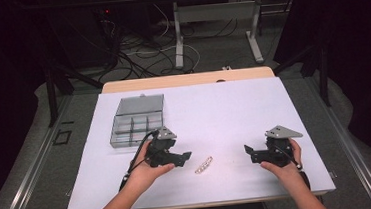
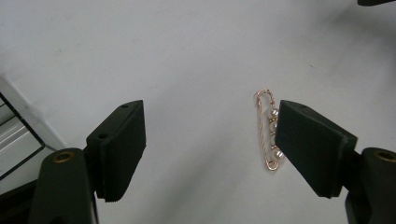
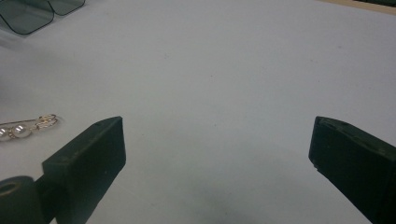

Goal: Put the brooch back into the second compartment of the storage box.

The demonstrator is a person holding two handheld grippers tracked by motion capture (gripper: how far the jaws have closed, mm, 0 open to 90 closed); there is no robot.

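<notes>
Left gripper held low over the white table, near-left of centre, jaws pointing right. Jaws standing apart, nothing pressed between the pads. Pearl brooch pin flat on the table, just right of and slightly nearer than the left gripper's tips. In the left gripper view, pin lying lengthwise just inside the right-hand jaw, partly hidden behind that jaw, bare table across the rest of the gap. Contact between pin and pad: cannot tell.

Right gripper held over the near-right of the table, jaws pointing left toward the pin, well apart from it. Jaws spread wide, released, gripping nothing. In the right gripper view, one end of the pin seen beyond and left of the jaws.

Clear compartment box with raised lid on the far-left of the table, behind the left gripper.
</notes>
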